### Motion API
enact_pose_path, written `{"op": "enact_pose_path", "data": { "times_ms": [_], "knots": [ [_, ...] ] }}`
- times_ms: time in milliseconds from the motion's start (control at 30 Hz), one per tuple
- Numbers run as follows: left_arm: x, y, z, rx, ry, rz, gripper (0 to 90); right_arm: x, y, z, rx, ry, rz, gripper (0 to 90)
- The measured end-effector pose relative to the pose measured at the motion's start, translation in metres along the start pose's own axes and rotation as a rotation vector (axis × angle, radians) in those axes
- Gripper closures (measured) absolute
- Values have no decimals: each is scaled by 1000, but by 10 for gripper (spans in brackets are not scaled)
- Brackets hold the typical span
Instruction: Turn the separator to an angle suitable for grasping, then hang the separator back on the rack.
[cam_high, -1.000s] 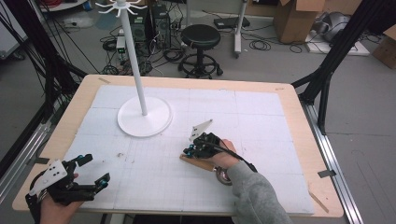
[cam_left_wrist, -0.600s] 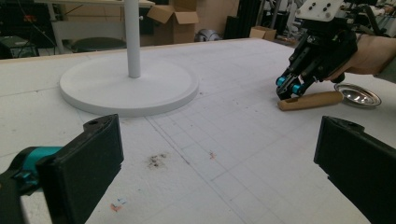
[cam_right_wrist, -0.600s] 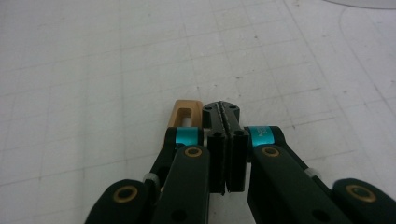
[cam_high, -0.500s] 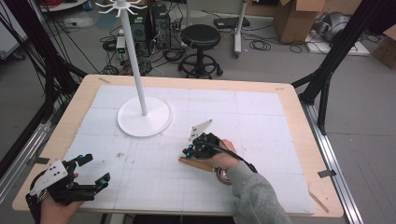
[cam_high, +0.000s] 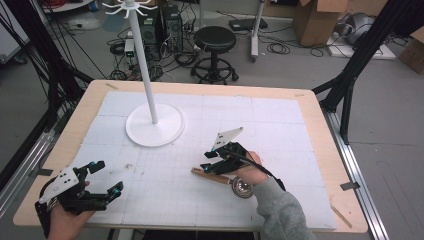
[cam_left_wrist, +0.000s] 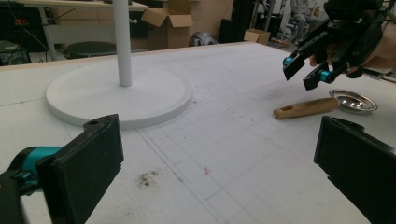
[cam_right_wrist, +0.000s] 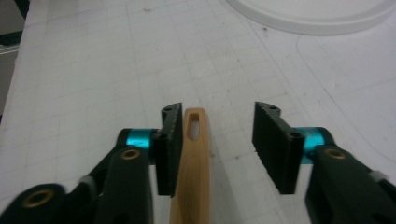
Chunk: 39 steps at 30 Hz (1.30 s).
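Observation:
A spoon with a wooden handle (cam_high: 210, 175) and a round metal bowl (cam_high: 242, 188) lies flat on the white mat. My right gripper (cam_high: 205, 162) hovers just above the handle's far end. Its jaws have just been opening. In the right gripper view the handle (cam_right_wrist: 194, 154) runs below and between the pads, close to the left one, and my right gripper (cam_right_wrist: 219, 140) is not pressing on it. The left gripper view shows that gripper (cam_left_wrist: 306, 72) above the handle (cam_left_wrist: 306, 107) and bowl (cam_left_wrist: 353, 100). My left gripper (cam_high: 110, 176) rests wide open near the front left corner, with nothing between its jaws (cam_left_wrist: 224, 177).
A white stand with a round base (cam_high: 154, 125) and a tall pole rises at the back left of the mat, and its base (cam_left_wrist: 119, 95) lies ahead of the left gripper. The wooden table edge (cam_high: 320, 130) frames the mat. A stool and boxes stand on the floor beyond.
The right gripper has lifted a little off the spoon handle and its jaws have parted, leaving the spoon lying on the mat. The left gripper has stayed where it was.

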<state>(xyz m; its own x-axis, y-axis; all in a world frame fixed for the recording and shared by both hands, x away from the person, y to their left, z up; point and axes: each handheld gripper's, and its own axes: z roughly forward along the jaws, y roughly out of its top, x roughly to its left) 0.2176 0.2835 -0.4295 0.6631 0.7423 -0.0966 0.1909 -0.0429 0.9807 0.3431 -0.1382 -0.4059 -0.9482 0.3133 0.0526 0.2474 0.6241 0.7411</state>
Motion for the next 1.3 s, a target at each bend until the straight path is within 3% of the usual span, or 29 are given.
{"op": "enact_pose_path", "data": {
  "times_ms": [167,367,500,767,1067,1300],
  "knots": [
    [1,0,6,12,-8,2,18,-3,-9,-15,4,-19,90,227],
    [2,0,10,14,-14,2,18,-2,-13,-27,12,-54,93,10],
    [3,0,9,8,-14,2,18,-2,-12,-32,15,-62,97,4],
    [4,0,10,14,-10,0,18,8,-10,-32,144,-37,25,5],
    [3,-1,4,7,-10,2,18,5,-7,-30,163,-20,44,10],
    [2,-1,5,11,-11,4,18,10,-6,-26,201,-15,5,11]
  ]
}}
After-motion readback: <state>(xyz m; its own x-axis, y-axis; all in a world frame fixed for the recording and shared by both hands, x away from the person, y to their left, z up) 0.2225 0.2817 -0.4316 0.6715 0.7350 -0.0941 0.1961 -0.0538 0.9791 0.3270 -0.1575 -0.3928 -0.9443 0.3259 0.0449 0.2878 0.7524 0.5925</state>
